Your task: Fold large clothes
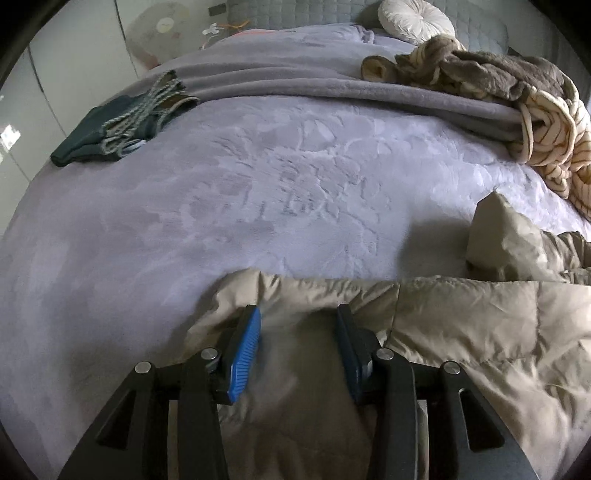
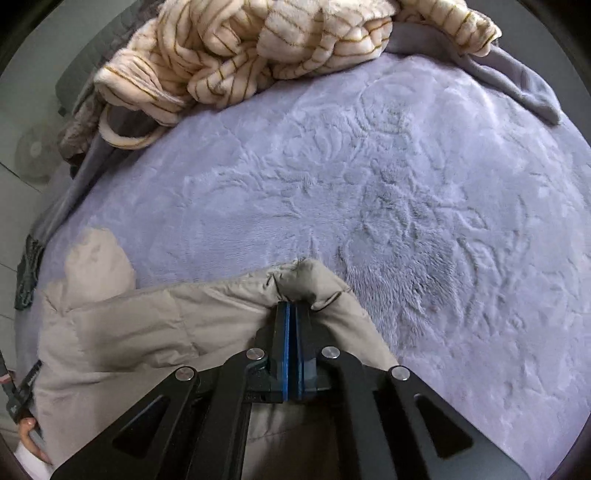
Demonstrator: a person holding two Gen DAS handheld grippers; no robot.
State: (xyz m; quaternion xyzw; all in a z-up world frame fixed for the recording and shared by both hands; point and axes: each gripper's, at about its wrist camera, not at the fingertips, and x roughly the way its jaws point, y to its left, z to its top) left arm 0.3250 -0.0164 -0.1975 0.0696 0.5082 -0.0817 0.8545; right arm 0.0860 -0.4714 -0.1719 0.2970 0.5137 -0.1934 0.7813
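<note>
Two grippers work a beige puffer jacket that lies on a lavender embossed blanket covering the bed. From the left wrist view the jacket fills the 4 to 6 o'clock area. The left gripper has its blue pads parted, with the jacket's edge bunched between them; that cloth is blurred and the pads do not seem to press it. From the right wrist view the jacket spreads from 6 to 9 o'clock, and the right gripper is clamped tight on a gathered fold of its edge near the centre. A striped cream fleece is heaped at 11 to 1 o'clock. A dark folded garment sits at 10 o'clock in the left view, and a round white cushion at 1 o'clock.
</note>
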